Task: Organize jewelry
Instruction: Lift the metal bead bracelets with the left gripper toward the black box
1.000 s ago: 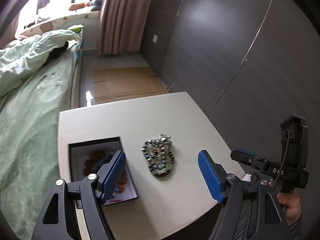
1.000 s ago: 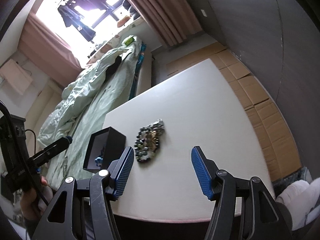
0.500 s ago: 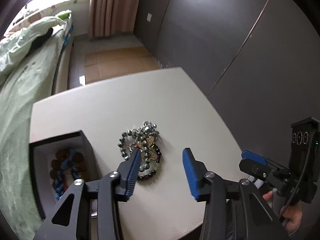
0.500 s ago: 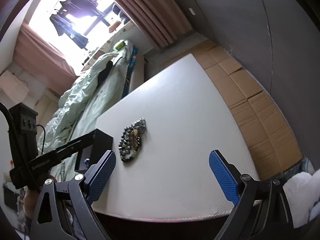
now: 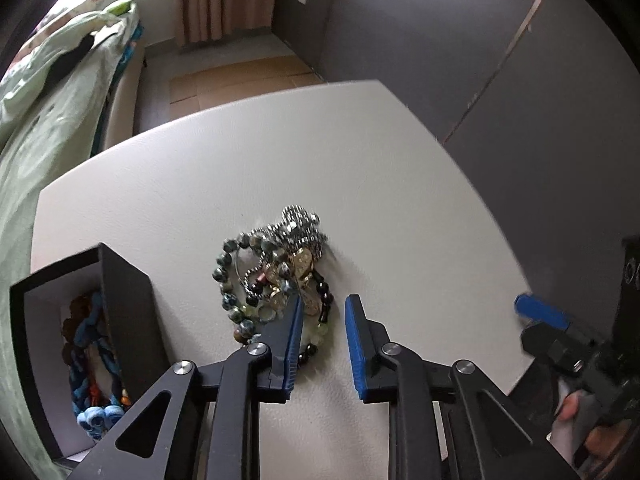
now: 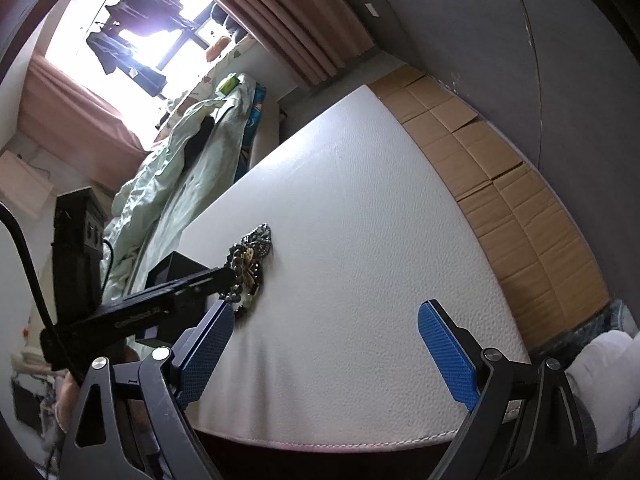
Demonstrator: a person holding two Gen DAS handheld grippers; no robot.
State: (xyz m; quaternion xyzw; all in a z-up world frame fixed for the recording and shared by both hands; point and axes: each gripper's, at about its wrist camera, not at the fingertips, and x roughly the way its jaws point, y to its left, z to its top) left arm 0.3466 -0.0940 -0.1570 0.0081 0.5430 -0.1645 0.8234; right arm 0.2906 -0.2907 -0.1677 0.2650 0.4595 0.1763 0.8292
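A tangled pile of bead bracelets and metal chains [image 5: 276, 276] lies on the white table [image 5: 360, 160]. My left gripper [image 5: 325, 308] points down at the pile's near right edge, and its jaws are closing. Pale green and dark beads lie between the blue pads, which stand a little apart and do not press on them. Left of the pile, an open black box [image 5: 124, 300] holds blue and brown beaded pieces. In the right wrist view my right gripper [image 6: 326, 312] hovers open over bare table, with the pile [image 6: 250, 264] off to its left. Nothing is between its pads.
A bed with a green quilt [image 5: 40, 100] runs along the table's left side. Flattened cardboard [image 6: 500, 184] covers the floor beyond the table, by a dark wall. The table's front edge [image 6: 320, 436] is just under my right gripper.
My left gripper has come down close over the pile and its jaws have narrowed from wide to a small gap. My right gripper's jaws have spread wider.
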